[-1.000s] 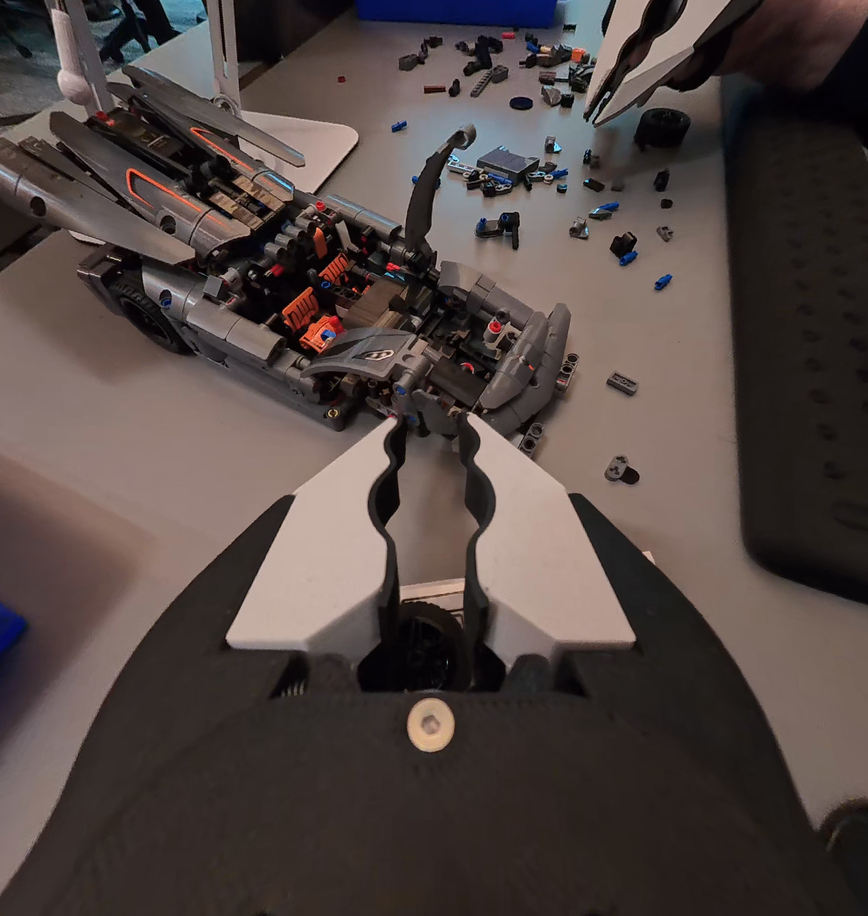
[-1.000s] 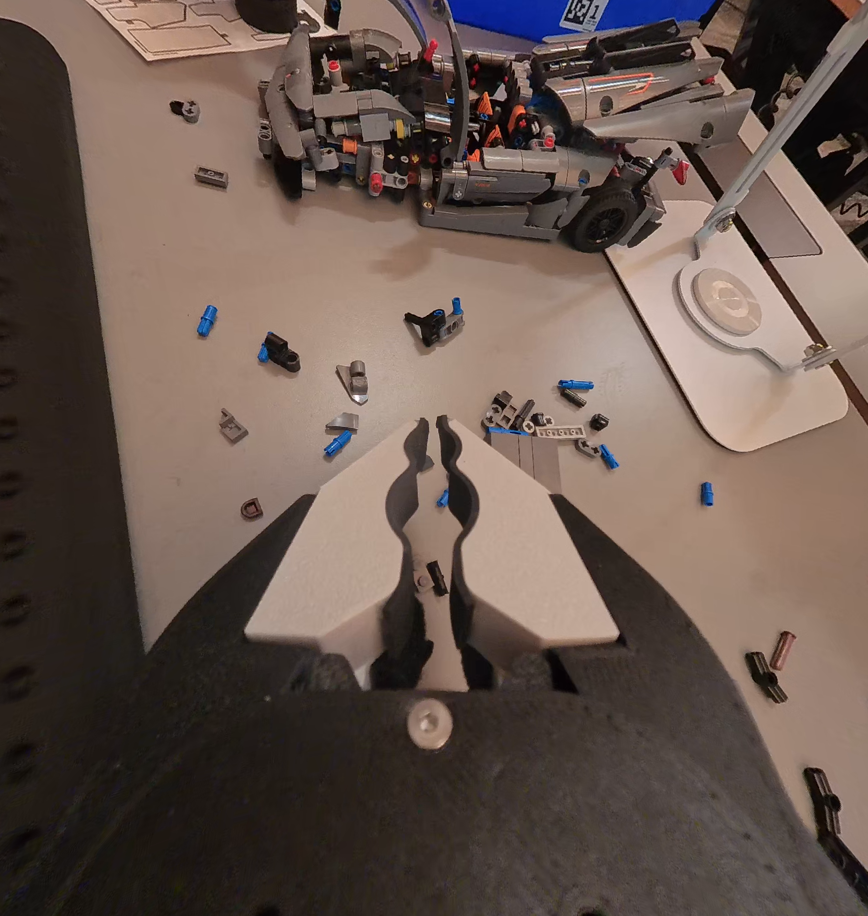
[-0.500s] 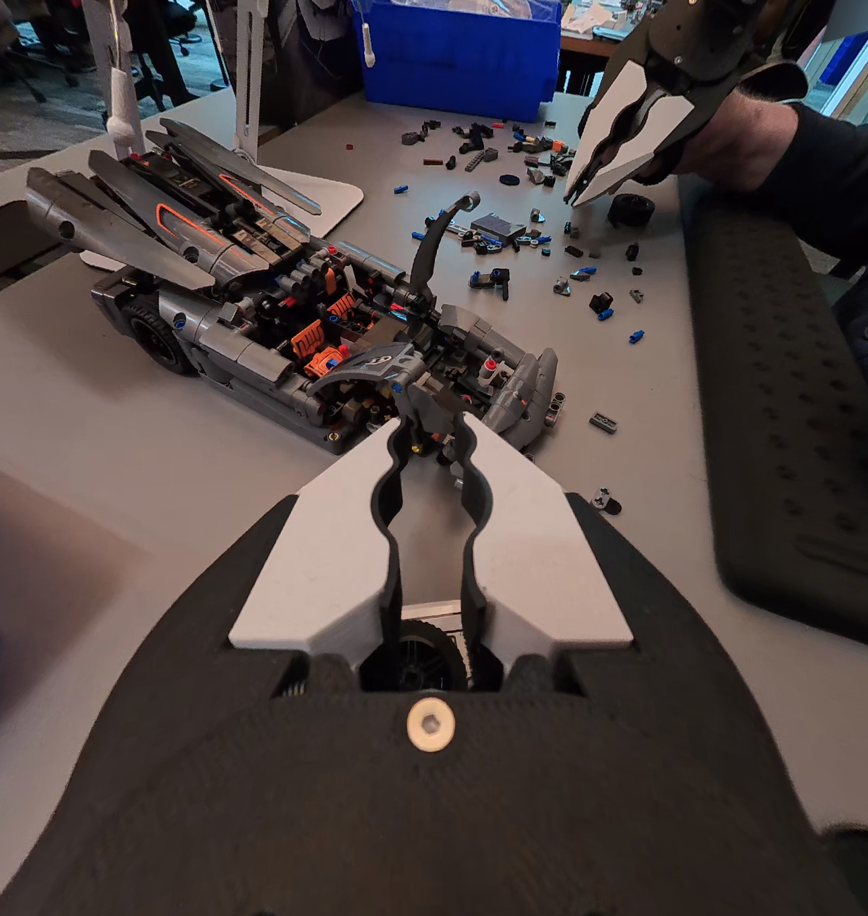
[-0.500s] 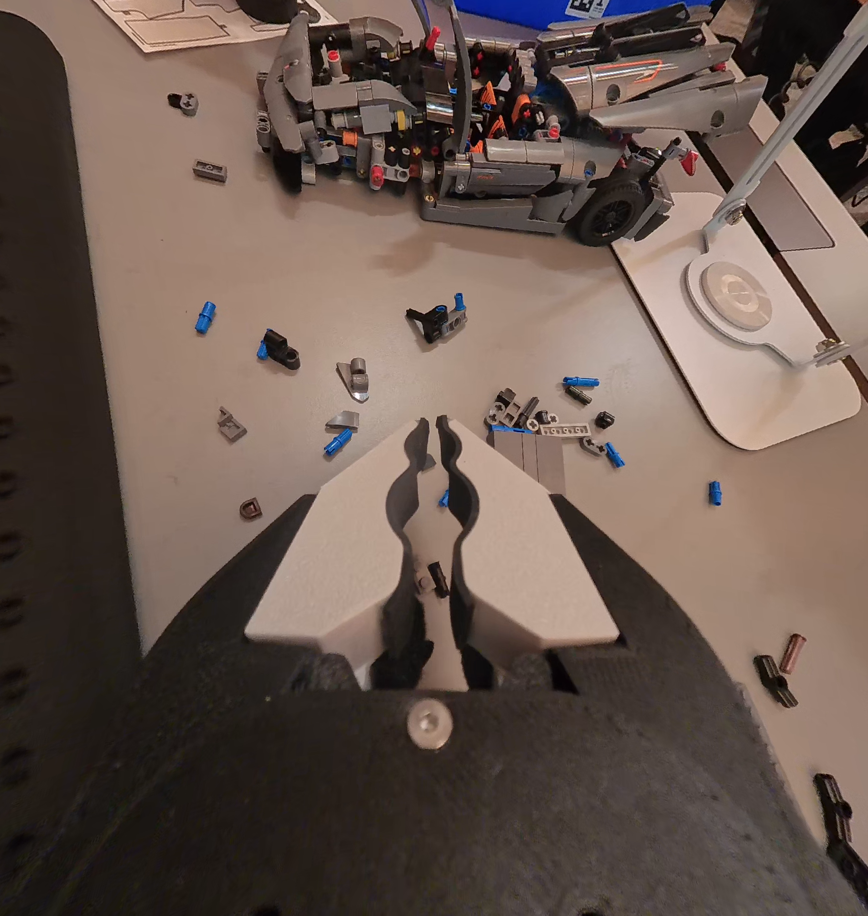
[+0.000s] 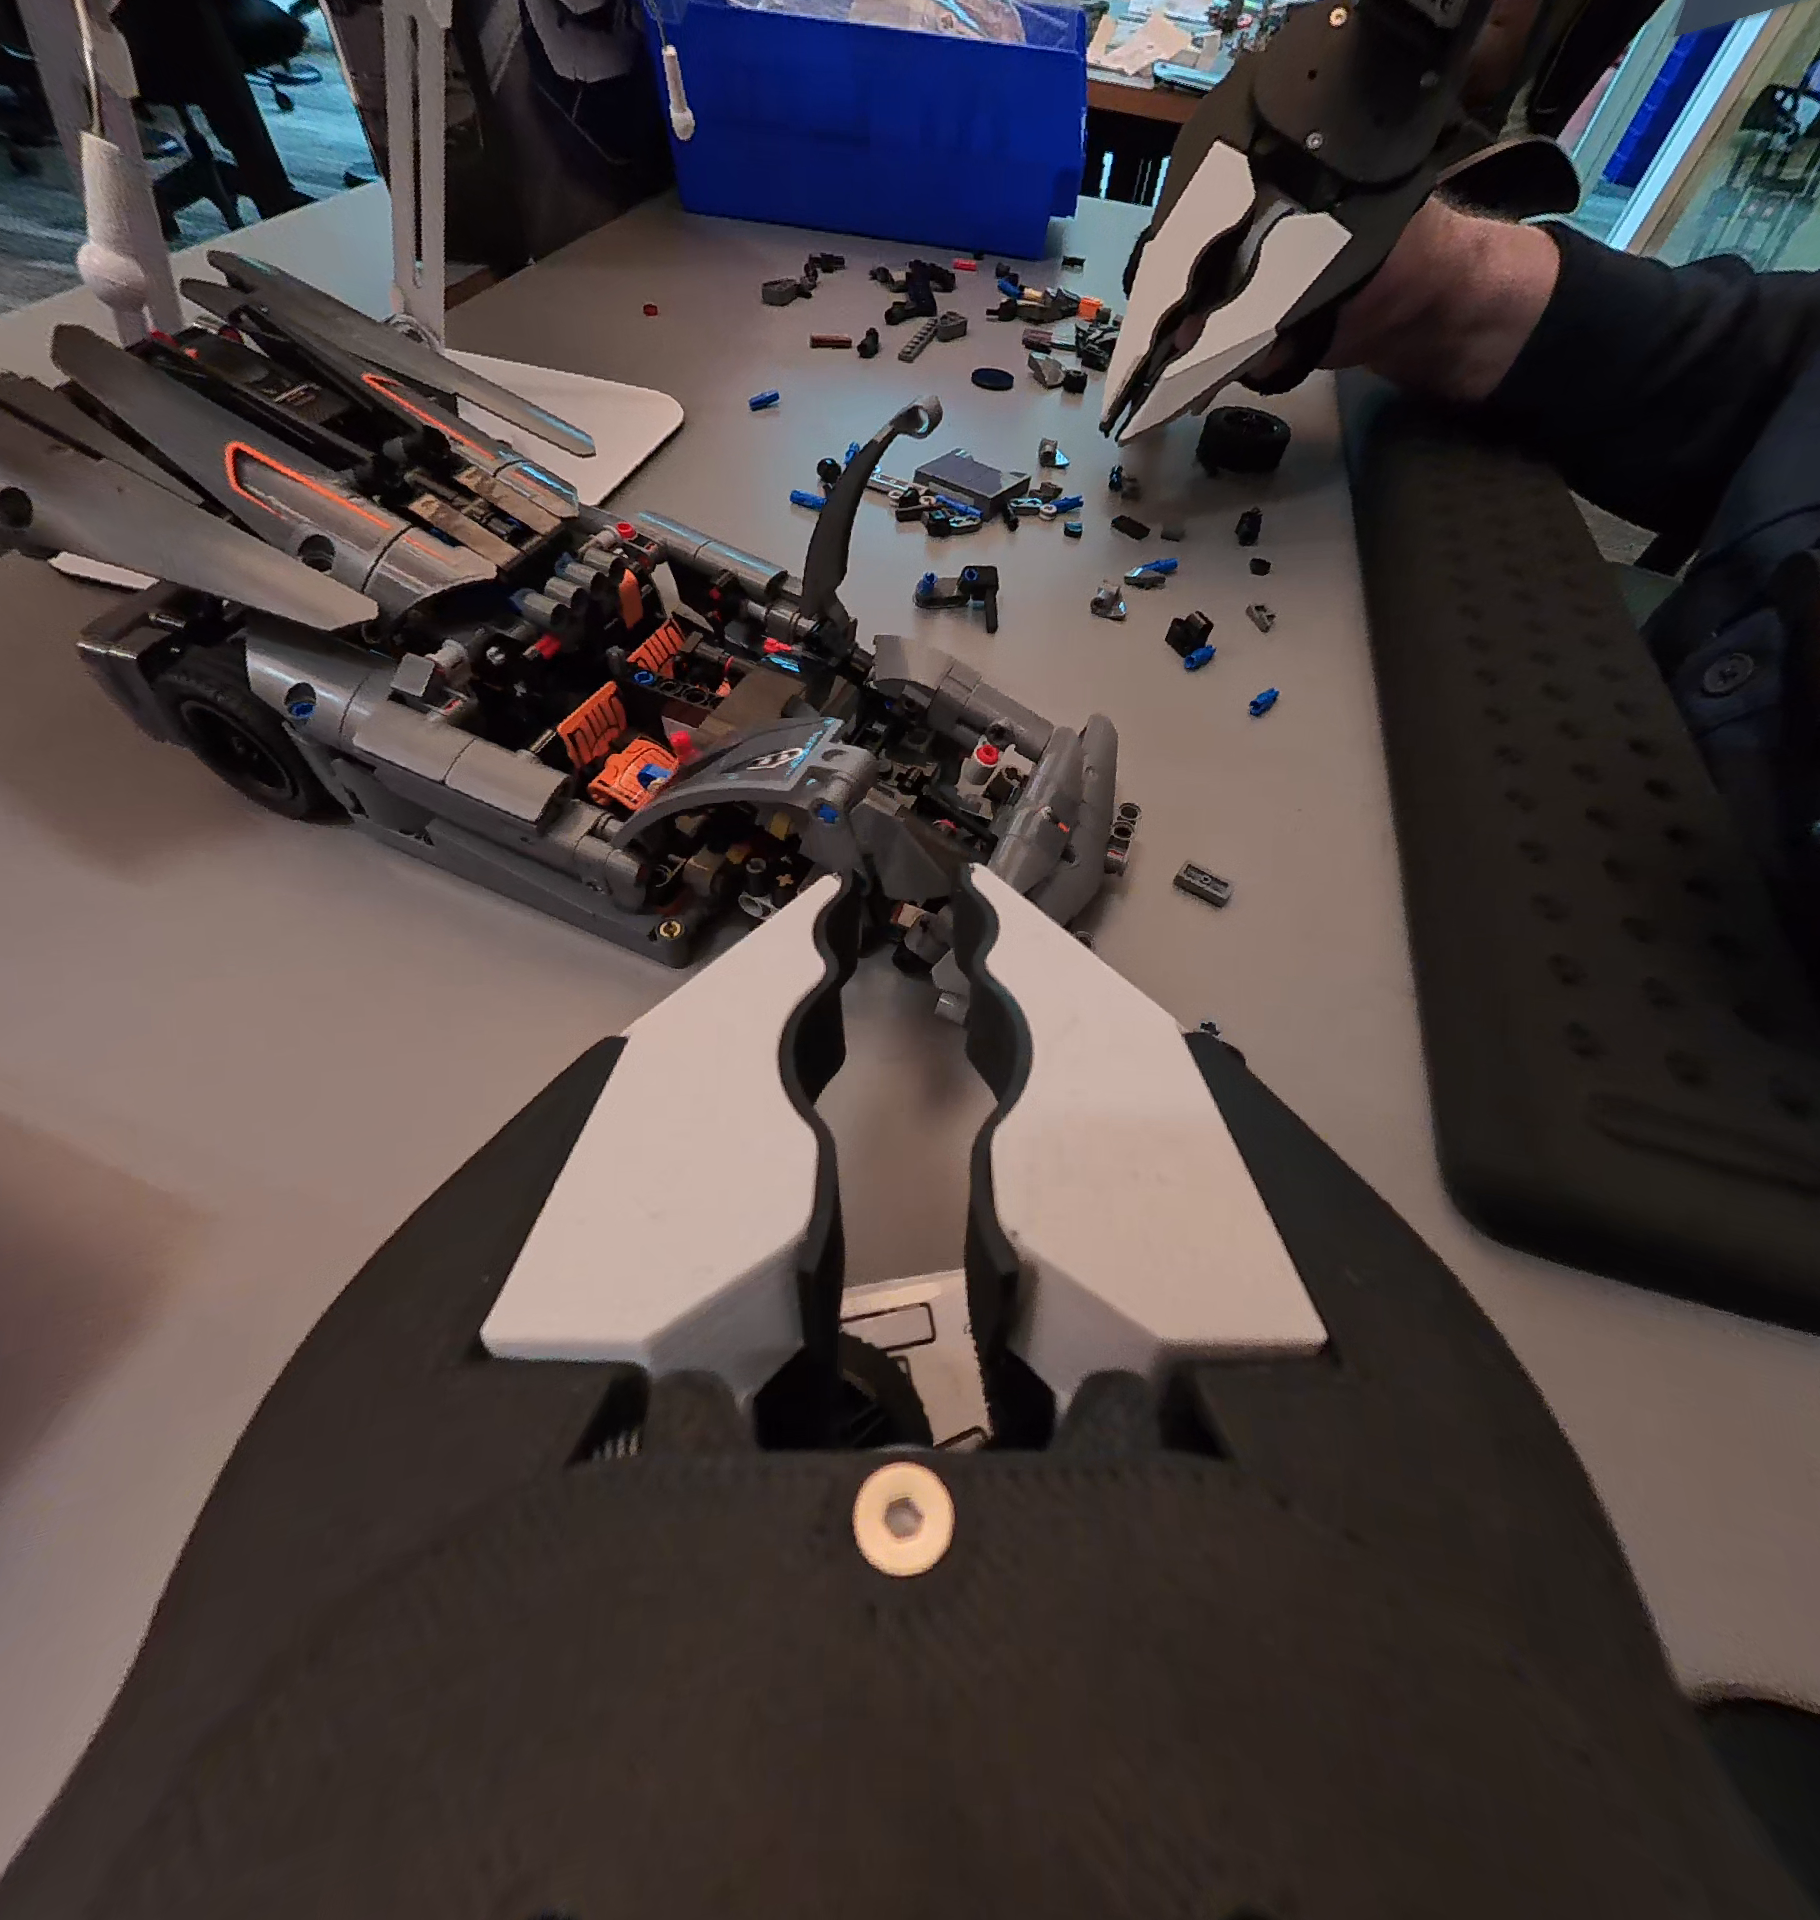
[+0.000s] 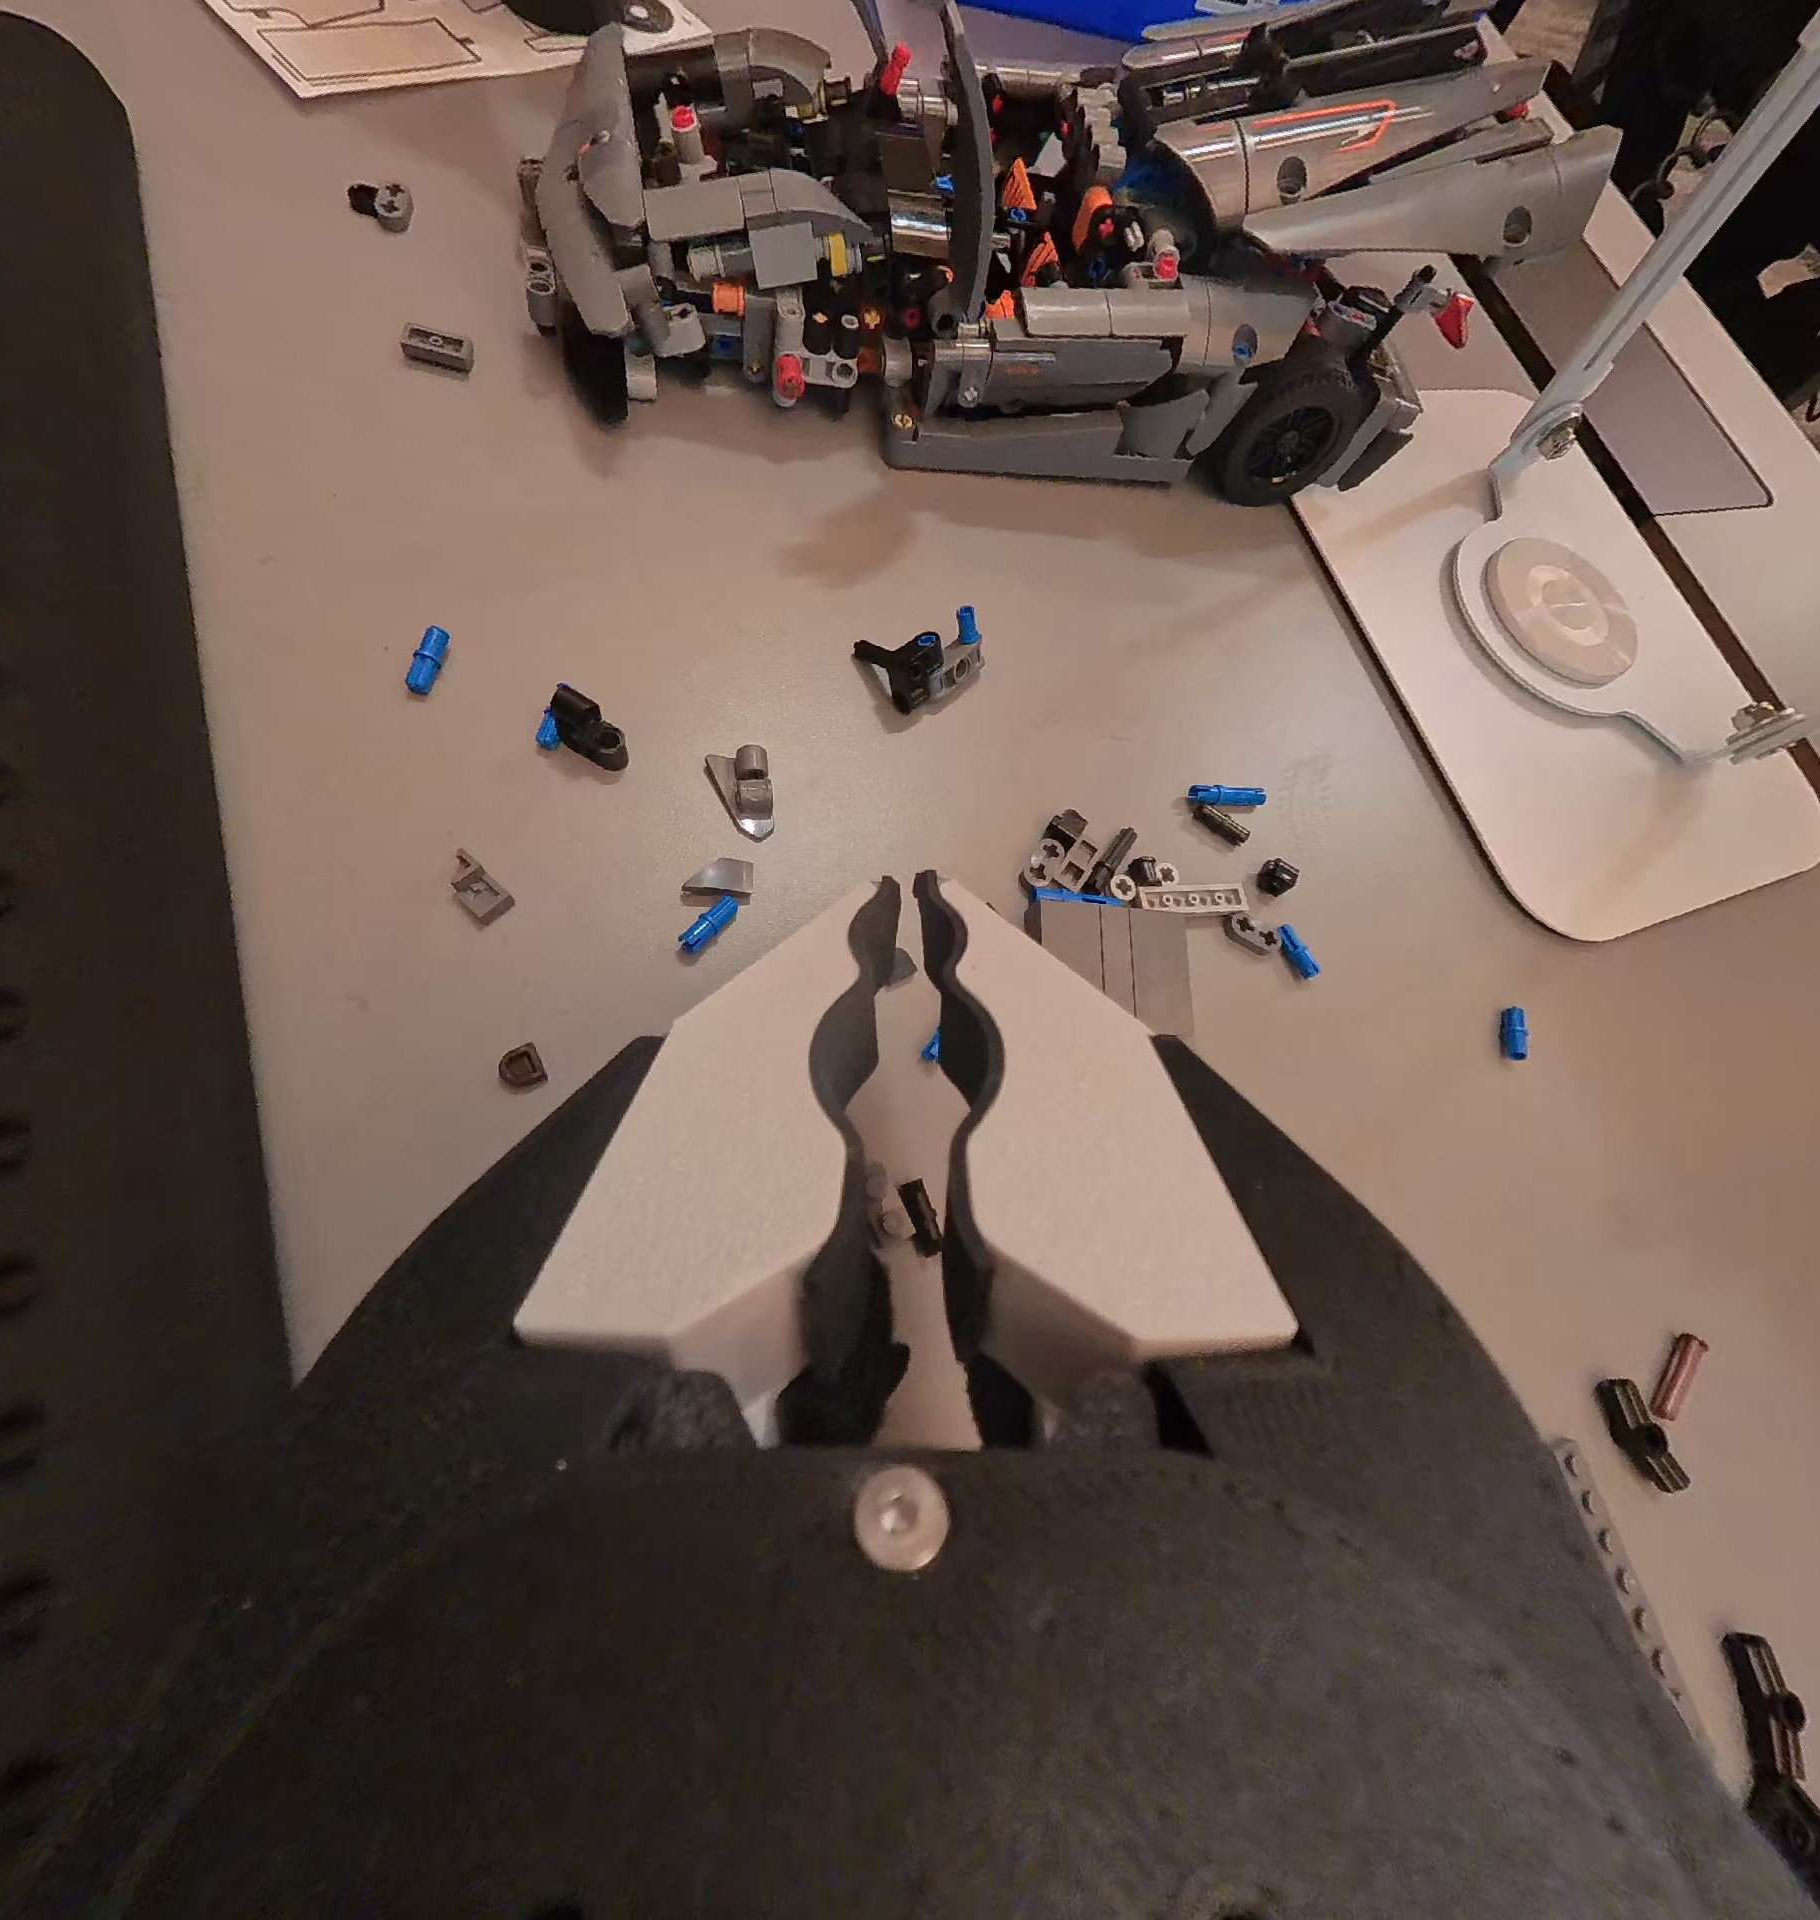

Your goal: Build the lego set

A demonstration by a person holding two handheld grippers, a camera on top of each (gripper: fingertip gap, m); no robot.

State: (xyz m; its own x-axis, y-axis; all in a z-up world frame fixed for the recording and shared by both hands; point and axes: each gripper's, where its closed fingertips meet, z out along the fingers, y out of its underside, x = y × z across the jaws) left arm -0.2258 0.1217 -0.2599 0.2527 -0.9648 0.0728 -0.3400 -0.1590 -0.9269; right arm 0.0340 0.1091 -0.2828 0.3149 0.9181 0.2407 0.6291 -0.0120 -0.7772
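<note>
Left tool (image 5: 904,883) open-jawed at grey lego car (image 5: 532,665) nose, nothing between fingers.

Your left gripper (image 5: 904,894) hides the lego car's (image 5: 532,665) nose; the car's tail runs off-frame.
</note>
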